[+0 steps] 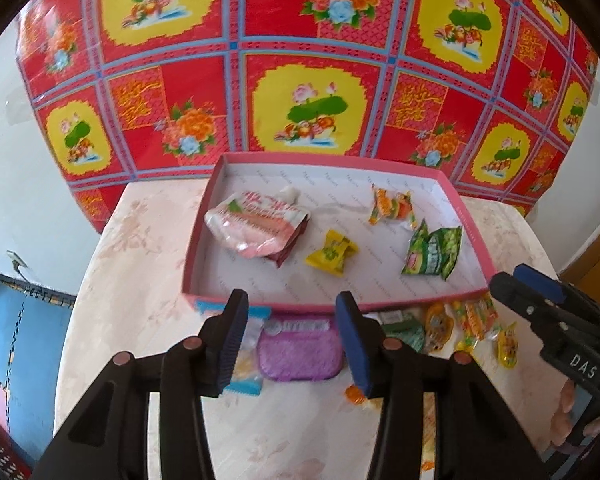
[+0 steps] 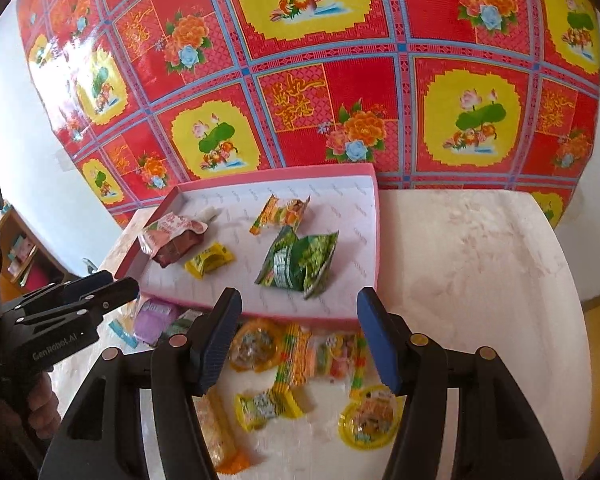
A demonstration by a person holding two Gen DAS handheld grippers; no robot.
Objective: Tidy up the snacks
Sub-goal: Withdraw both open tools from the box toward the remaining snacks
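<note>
A shallow pink box (image 1: 478,242) (image 2: 376,236) stands on the pale table and holds a pink-white pouch (image 1: 256,226) (image 2: 172,230), a yellow candy (image 1: 332,256) (image 2: 210,260), an orange-green packet (image 1: 392,206) (image 2: 282,212) and a green packet (image 1: 434,254) (image 2: 300,262). My left gripper (image 1: 292,336) is open and empty above a purple packet (image 1: 300,350) in front of the box. My right gripper (image 2: 300,340) is open and empty above loose snacks: a yellow jelly cup (image 2: 254,346), striped packets (image 2: 320,354) and another cup (image 2: 370,420).
A red, yellow and blue flowered cloth (image 1: 308,60) (image 2: 340,80) hangs behind the table. A blue-edged packet (image 1: 246,360) lies under my left finger. A long orange bar (image 2: 220,436) lies near the front edge. The right gripper shows in the left view (image 1: 540,296). Bare tabletop (image 2: 480,260) lies right of the box.
</note>
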